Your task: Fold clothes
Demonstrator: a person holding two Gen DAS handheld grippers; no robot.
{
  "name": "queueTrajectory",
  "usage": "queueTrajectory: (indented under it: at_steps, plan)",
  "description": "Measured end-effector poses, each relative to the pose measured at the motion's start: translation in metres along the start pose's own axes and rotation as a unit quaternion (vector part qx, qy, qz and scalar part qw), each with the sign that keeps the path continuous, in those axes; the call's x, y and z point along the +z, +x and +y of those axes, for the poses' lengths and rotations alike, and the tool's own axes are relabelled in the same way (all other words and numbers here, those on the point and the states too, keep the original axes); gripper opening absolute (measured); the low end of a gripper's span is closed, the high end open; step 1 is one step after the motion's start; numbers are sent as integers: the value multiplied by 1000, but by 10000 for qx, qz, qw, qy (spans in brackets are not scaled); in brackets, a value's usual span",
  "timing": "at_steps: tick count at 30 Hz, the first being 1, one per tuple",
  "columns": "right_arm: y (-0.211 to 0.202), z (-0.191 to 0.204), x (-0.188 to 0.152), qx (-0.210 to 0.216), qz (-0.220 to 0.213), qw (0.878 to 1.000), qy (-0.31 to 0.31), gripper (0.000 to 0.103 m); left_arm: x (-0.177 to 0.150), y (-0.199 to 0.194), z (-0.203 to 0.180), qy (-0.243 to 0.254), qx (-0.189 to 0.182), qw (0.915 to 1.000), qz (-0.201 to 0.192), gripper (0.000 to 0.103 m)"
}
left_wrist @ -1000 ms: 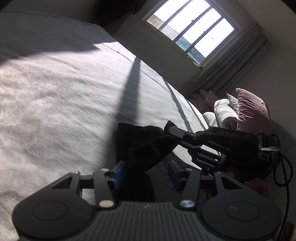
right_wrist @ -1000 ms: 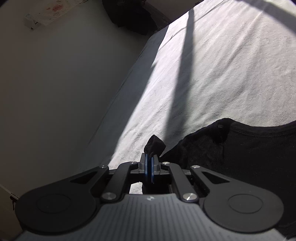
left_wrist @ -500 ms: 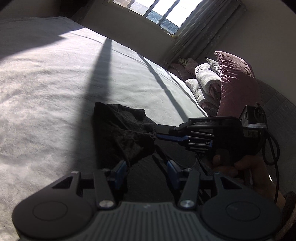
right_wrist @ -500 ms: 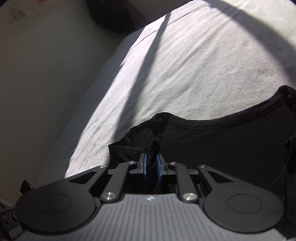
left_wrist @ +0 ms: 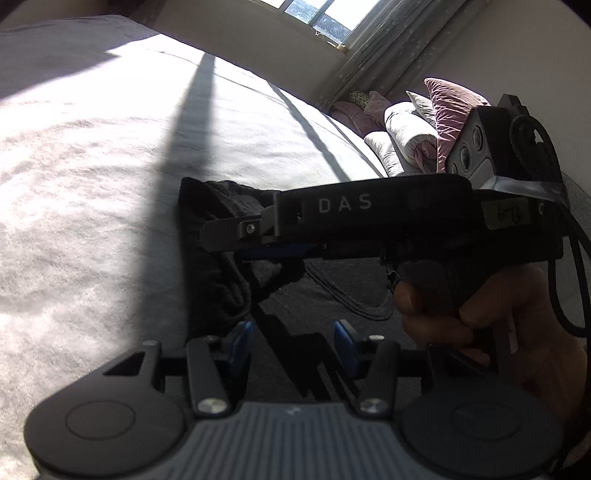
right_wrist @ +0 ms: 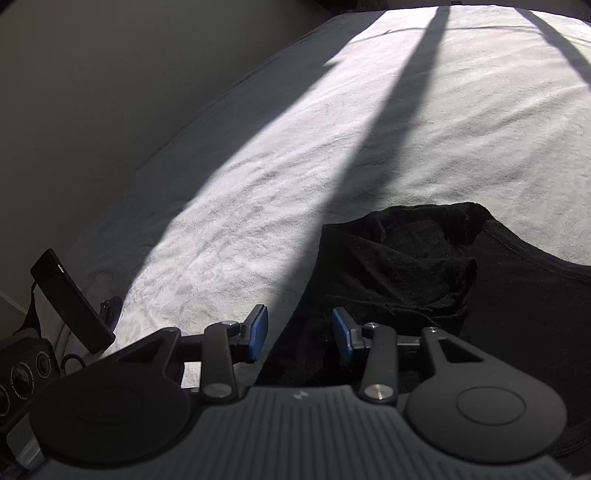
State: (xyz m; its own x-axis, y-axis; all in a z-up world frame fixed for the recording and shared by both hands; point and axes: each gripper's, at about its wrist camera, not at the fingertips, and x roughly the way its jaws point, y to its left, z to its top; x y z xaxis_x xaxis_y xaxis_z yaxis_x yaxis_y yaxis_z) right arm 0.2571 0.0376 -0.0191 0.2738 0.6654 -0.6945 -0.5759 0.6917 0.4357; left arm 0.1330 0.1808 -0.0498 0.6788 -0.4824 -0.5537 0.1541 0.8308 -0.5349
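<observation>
Pillows [left_wrist: 439,110] by curtain [left_wrist: 373,55], sunlit bedsheet [right_wrist: 332,147].

Matt black garment [right_wrist: 424,266] (soft knit cloth).

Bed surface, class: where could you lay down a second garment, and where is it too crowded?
Free: the wide sunlit white bedspread beyond and left of the black garment, out to the wall-side edge. Crowded: over the garment, where the open left gripper and open right gripper work, and the pillows under the window.

Cut off and covered

Black garment [right_wrist: 517,295] runs off at 3 o'clock; window [left_wrist: 317,14] clipped at 12; right gripper [left_wrist: 236,240] hides garment folds.
</observation>
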Motion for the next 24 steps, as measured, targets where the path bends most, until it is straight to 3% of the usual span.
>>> queueTrajectory:
  at_steps: [2,4,6,14,24]
  plan:
    - [8,3,-2,-257,120,9995,-113,32,1,-2,2,-27,3,10000,-5,50]
    - [13,3,-6,-484,171,9985,-191,12,2,-5,3,-57,3,10000,-17,50]
    - [8,-1,-8,-451,58,9989,-91,8,2,-7,2,-70,-8,10000,-23,50]
    - [-31,-8,-23,-273,-425,9983,301,6,5,-11,0,-42,-113,9999,-22,50]
    - [-56,-25,-65,-494,-632,9937,780,8,10,-20,9,-184,-176,9996,-94,52]
